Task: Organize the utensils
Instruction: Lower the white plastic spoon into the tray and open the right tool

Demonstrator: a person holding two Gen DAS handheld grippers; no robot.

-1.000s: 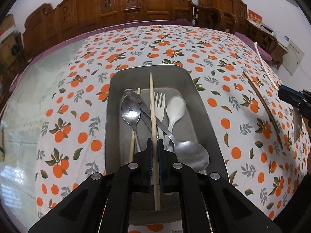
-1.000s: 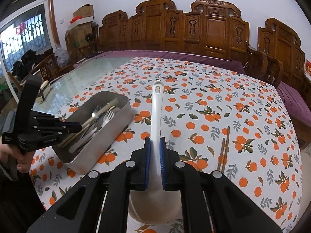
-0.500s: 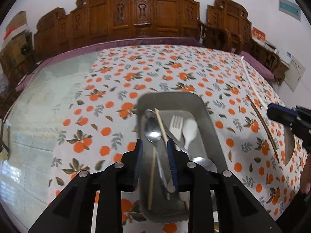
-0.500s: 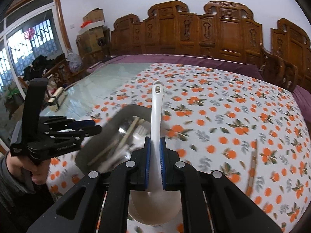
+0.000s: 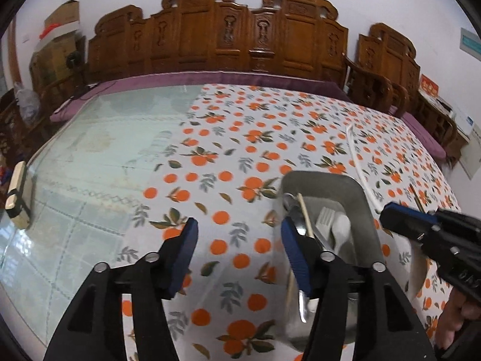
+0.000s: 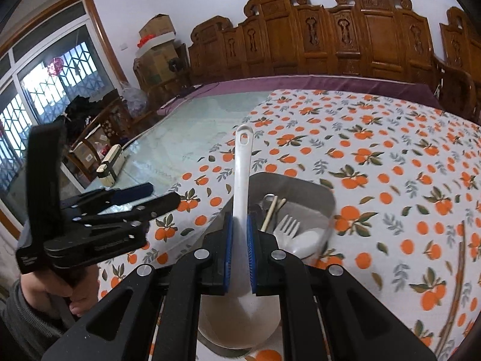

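L claw (image 5: 239, 251) opening, empty, tilted down beside tray (image 5: 365, 207); R claw (image 6: 239, 251) pinching white ladle (image 6: 242, 180) (handle fwd) over tray.

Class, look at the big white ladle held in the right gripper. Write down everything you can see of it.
The white ladle looks like smooth plastic: a long flat handle with a hanging hole at its far tip, widening into a deep round bowl nearest the camera. The right gripper is shut on its handle just above the bowl, blue fingers pressing both sides. It points away from the camera, held above the metal tray; nothing but the fingers is seen touching it.
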